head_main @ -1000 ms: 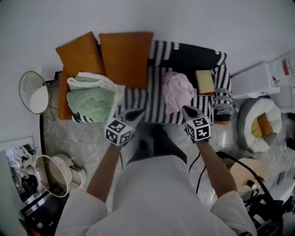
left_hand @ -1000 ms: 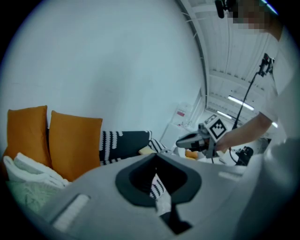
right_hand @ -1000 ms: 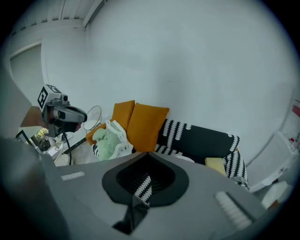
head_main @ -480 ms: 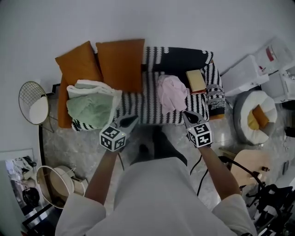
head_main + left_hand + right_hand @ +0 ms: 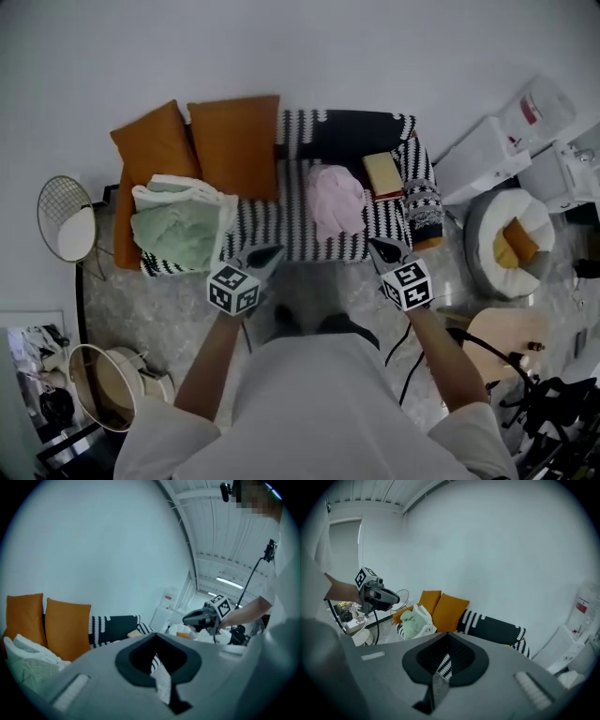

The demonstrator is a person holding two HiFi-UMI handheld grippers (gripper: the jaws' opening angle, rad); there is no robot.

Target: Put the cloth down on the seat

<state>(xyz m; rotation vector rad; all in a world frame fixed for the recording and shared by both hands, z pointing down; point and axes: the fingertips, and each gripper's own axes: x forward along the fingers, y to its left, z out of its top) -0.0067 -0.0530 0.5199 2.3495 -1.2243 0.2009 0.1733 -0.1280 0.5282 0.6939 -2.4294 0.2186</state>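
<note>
Here, left gripper [image 5: 271, 251] and right gripper [image 5: 376, 247], jaws together, face the striped seat [image 5: 281, 221] against a white wall [image 5: 328, 47].

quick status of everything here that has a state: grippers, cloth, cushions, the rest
left gripper, jaws shut, empty
right gripper, jaws shut, empty
pink cloth, crumpled on the striped seat, free of both grippers
green and white blanket, bundled at the seat's left end
orange cushions, propped upright side by side at the back
book, closed, lying flat to the right of the pink cloth
</note>
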